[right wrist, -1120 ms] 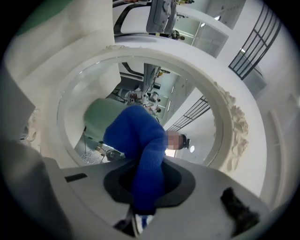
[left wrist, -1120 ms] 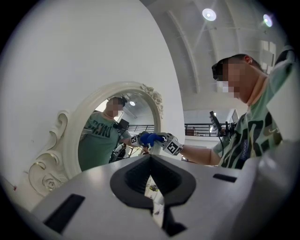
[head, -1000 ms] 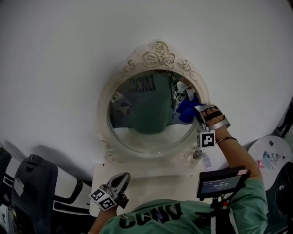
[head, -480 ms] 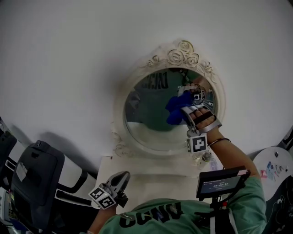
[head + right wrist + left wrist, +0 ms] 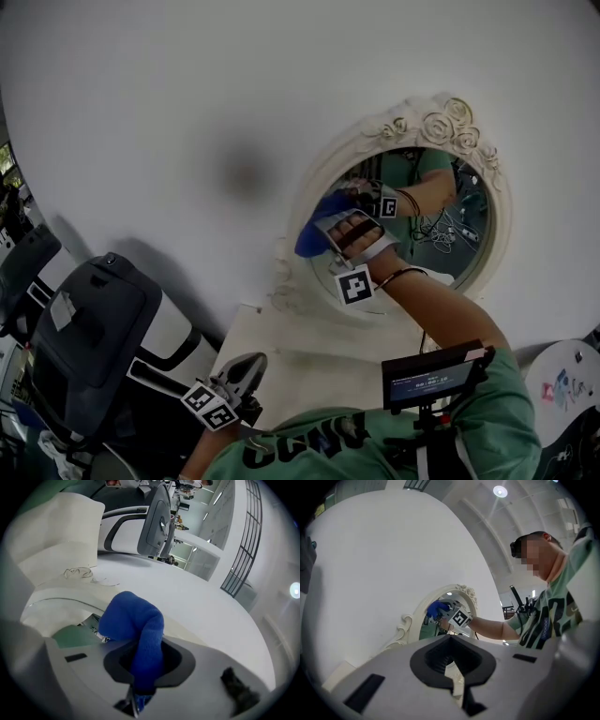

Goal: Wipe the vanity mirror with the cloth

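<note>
An oval vanity mirror in an ornate cream frame [image 5: 317, 178] hangs on the white wall. My right gripper [image 5: 330, 231] is shut on a blue cloth [image 5: 314, 236] and presses it against the left edge of the glass. In the right gripper view the cloth [image 5: 136, 625] bulges out of the jaws, just above the frame [image 5: 56, 595]. My left gripper [image 5: 246, 368] hangs low over the vanity top, shut, with nothing in it. In the left gripper view the mirror [image 5: 423, 631] and the cloth [image 5: 435, 609] show far ahead of the gripper [image 5: 452, 665].
A white vanity top [image 5: 281, 352] lies below the mirror. A black and white office chair [image 5: 94, 323] stands at the left. A small screen [image 5: 431, 377] hangs at the person's chest. A round white table [image 5: 562, 380] shows at the far right.
The right gripper has swept the cloth from the right side of the glass to its left edge. The view has swung left, so the mirror sits further right. The left gripper has stayed put.
</note>
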The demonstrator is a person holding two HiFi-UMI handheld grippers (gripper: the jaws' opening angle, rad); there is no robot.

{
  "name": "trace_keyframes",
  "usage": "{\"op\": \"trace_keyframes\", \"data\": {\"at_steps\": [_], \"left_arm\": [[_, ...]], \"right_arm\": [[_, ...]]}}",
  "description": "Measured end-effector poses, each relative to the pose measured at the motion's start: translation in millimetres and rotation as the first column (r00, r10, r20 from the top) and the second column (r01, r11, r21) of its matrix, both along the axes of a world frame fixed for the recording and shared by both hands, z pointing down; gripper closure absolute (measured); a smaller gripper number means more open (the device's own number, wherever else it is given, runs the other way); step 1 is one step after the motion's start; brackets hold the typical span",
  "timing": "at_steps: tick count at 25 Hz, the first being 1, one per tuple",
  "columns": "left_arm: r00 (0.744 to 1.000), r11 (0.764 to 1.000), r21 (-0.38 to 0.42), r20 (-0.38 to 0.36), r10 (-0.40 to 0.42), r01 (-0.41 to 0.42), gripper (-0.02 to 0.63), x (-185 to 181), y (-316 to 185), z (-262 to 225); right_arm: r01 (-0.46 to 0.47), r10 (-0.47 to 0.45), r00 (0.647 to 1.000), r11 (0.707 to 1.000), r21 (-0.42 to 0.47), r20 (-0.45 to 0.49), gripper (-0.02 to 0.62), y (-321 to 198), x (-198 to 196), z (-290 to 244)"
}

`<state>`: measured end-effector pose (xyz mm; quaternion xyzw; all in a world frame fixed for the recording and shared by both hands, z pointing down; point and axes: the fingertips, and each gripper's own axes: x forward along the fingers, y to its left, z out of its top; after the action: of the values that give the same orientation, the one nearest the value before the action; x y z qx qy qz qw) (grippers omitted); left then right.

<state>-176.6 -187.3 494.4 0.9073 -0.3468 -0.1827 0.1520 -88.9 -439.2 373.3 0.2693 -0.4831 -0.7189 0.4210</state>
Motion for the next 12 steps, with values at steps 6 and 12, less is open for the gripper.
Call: {"op": "trace_keyframes", "data": {"at_steps": [6,12], "left_arm": [[1.0,1.0,-0.012,-0.008,-0.005,0.005,0.606,-3.9,-2.3,3.1],[0.996,0.996,0.005,0.012,0.093,-0.093,0.606,31.5,-16.3,-5.0]], "right_arm": [[-0.027,0.027,1.0,1.0,-0.012,-0.003,0.546,-9.1,13.1,4.4],[-0.117,0.117,0.993,0.993,-0.008,0.032,0.546,6.5,101.5,-4.1]]}}
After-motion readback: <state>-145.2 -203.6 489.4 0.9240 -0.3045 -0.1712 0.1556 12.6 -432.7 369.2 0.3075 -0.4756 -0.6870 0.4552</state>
